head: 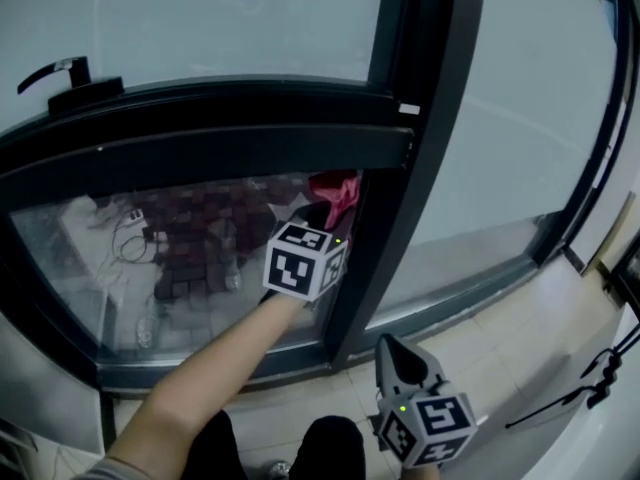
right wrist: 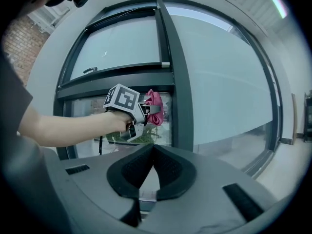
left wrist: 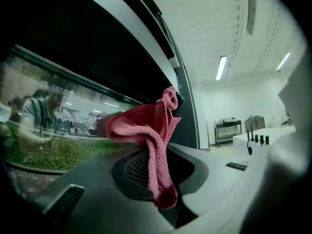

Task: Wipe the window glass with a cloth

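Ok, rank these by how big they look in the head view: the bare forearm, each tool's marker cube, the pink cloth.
1. Bare forearm.
2. Left tool's marker cube and right tool's marker cube: about alike, so unranked; the right one sits nearer the camera.
3. Pink cloth, partly hidden.

Fuzzy pink terry cloth (left wrist: 146, 130); glossy glass (head: 200, 258) in matt dark frame (head: 415, 158).

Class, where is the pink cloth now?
Head view, centre: the pink cloth is gripped in the left tongs, at the right edge of the lower pane.
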